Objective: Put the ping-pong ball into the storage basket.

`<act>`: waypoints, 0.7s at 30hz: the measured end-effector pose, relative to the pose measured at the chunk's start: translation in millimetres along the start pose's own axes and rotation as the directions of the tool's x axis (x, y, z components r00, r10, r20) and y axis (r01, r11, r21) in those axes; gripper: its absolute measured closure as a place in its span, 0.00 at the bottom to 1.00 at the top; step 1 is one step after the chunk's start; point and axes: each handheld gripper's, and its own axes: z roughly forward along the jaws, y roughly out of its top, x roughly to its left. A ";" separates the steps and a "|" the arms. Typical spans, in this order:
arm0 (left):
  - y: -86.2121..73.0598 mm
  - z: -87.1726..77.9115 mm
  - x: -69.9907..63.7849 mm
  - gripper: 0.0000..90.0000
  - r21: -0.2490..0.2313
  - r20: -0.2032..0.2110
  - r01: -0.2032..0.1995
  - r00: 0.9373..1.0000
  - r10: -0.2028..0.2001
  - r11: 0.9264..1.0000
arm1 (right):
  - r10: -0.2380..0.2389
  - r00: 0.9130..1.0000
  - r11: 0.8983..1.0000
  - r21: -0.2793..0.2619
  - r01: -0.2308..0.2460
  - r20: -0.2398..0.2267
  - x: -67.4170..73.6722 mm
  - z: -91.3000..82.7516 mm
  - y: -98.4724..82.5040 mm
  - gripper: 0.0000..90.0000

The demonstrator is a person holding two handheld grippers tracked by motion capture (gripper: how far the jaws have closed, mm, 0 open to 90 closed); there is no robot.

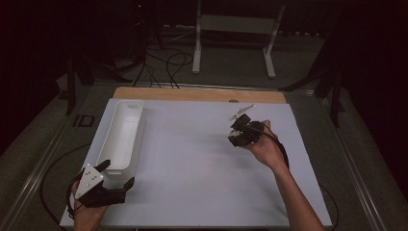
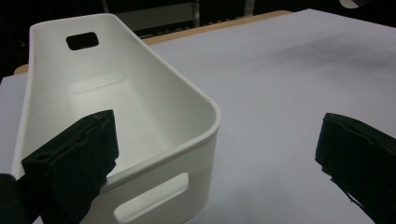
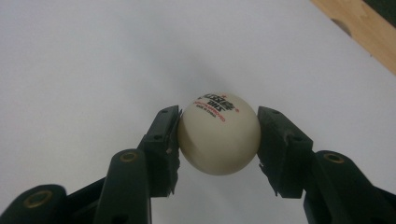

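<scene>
Here one white ball [image 3: 218, 133], printed with small red and black lettering, sits clenched between the two black jaws of the right gripper [image 3: 218, 140], a pad pressed to each side of it. In the high view that right gripper [image 1: 242, 129] is held above the white surface [image 1: 192, 159], toward its right half, well apart from the single long white bin [image 1: 122, 132] that stands along the left edge. The bin [image 2: 140, 116] has one cut-out handle slot at each end, and its inside looks bare. The left gripper [image 1: 113, 179] rests at the bin's near end, its jaws released and wide: one is at the near rim, the other out over the surface
</scene>
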 end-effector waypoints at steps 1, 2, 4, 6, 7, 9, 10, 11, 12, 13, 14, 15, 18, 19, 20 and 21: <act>0.0 0.1 -0.1 0.00 0.000 0.000 0.000 1.000 0.000 1.000 | -0.001 1.000 1.000 -0.006 0.001 0.000 0.4 -1.8 2.5 0.56; 0.0 0.1 -0.1 0.00 0.000 0.000 0.000 1.000 0.000 1.000 | -0.001 1.000 1.000 -0.006 0.001 0.000 0.4 -1.8 2.5 0.56; 0.0 0.0 -0.1 0.00 0.000 0.000 0.000 1.000 0.000 1.000 | -0.004 1.000 1.000 -0.009 0.004 0.002 1.3 -4.4 6.0 0.56; 0.0 0.0 -0.1 0.00 0.000 0.000 0.000 1.000 0.000 1.000 | -0.004 1.000 1.000 -0.014 0.004 0.001 1.7 -4.8 7.5 0.56; 0.0 0.0 0.0 0.00 0.000 0.000 0.000 1.000 0.000 1.000 | -0.008 1.000 1.000 -0.012 0.008 0.005 2.2 -5.5 9.5 0.56; 0.0 0.0 0.0 0.00 0.000 0.000 0.000 1.000 0.000 1.000 | -0.012 1.000 1.000 -0.015 0.012 0.005 2.8 -5.7 11.3 0.56; 0.0 0.0 0.0 0.00 0.000 0.000 0.000 1.000 0.000 1.000 | -0.012 1.000 1.000 -0.015 0.012 0.005 2.8 -5.7 11.3 0.56; 0.0 0.0 0.0 0.00 0.000 0.000 -0.001 1.000 0.001 1.000 | -0.014 1.000 1.000 -0.015 0.014 0.005 4.2 -5.9 13.2 0.56; 0.0 0.0 0.0 0.00 0.000 0.000 -0.001 1.000 0.001 1.000 | -0.014 1.000 1.000 -0.015 0.014 0.005 4.2 -5.9 13.2 0.56; 0.0 -0.1 0.1 0.00 0.000 0.000 0.000 1.000 0.000 1.000 | -0.016 1.000 1.000 -0.017 0.016 0.005 4.3 -5.9 13.6 0.56; 0.0 -0.1 0.1 0.00 0.000 0.000 0.000 1.000 0.000 1.000 | -0.016 1.000 1.000 -0.017 0.016 0.005 4.3 -5.9 13.6 0.56; 0.0 0.0 -0.1 0.00 0.000 -0.001 0.000 1.000 0.000 1.000 | -0.014 1.000 1.000 -0.017 0.014 0.004 5.4 -6.4 15.2 0.56; 0.0 0.0 -0.2 0.00 0.000 -0.001 0.000 1.000 0.000 1.000 | -0.021 1.000 1.000 -0.022 0.021 0.003 7.0 -7.6 19.2 0.56; 0.0 0.0 -0.2 0.00 0.000 -0.001 0.000 1.000 0.000 1.000 | -0.026 1.000 0.999 -0.022 0.026 0.004 7.1 -7.8 19.9 0.56; 0.0 0.0 -0.2 0.00 0.000 -0.001 0.000 1.000 0.000 1.000 | -0.025 1.000 0.999 -0.023 0.025 0.001 7.8 -7.9 20.9 0.56; 0.0 0.0 -0.2 0.00 0.000 -0.001 0.000 1.000 0.000 1.000 | -0.025 1.000 0.999 -0.023 0.025 0.001 7.8 -7.9 20.9 0.56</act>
